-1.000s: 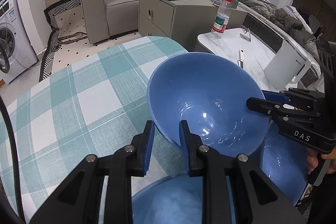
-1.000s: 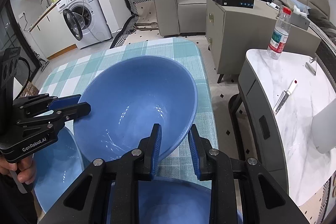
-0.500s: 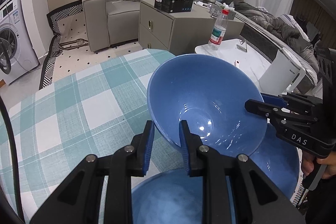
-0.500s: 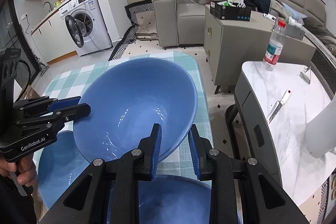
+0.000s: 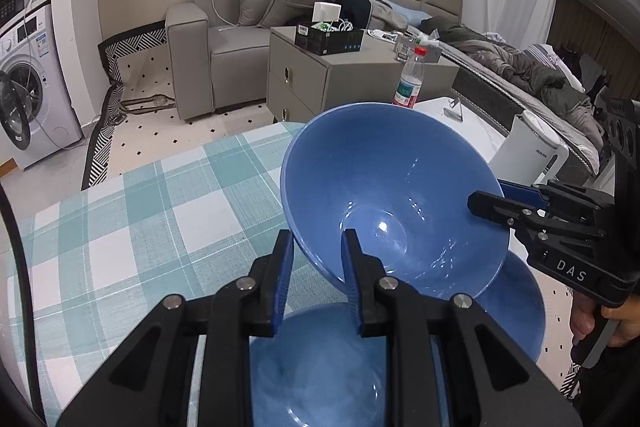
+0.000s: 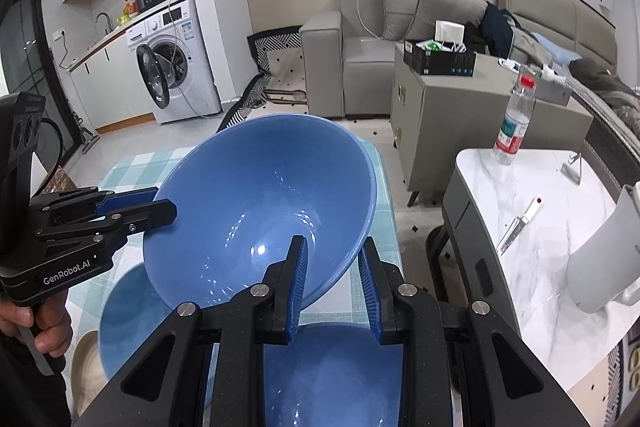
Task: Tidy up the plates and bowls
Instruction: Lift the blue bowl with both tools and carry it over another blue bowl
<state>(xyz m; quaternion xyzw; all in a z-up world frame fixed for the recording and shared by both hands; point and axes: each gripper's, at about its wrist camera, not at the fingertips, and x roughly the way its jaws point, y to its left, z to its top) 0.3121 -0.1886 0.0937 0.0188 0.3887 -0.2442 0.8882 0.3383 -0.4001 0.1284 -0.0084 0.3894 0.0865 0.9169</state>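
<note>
A large blue bowl (image 5: pixel 384 187) hangs in the air, tilted, held by both grippers on opposite sides of its rim. My left gripper (image 5: pixel 316 247) is shut on the near rim; it shows in the right wrist view (image 6: pixel 140 205) at the bowl's left edge. My right gripper (image 6: pixel 332 255) is shut on the other side of the rim; it shows in the left wrist view (image 5: pixel 488 201) at the right. The bowl also shows in the right wrist view (image 6: pixel 260 203). Two more blue bowls lie below, one under my left gripper (image 5: pixel 320 367) and one further right (image 5: pixel 516 311).
The table has a teal and white checked cloth (image 5: pixel 120 227). A white marble side table (image 6: pixel 536 239) at the right carries a water bottle (image 6: pixel 514 123), a knife (image 6: pixel 520 219) and a white kettle (image 6: pixel 604 251). A grey cabinet (image 5: pixel 340 75) and sofa stand behind.
Both grippers have lifted the held bowl well up from the two lower bowls; the camera views have tipped up and show more of the room.
</note>
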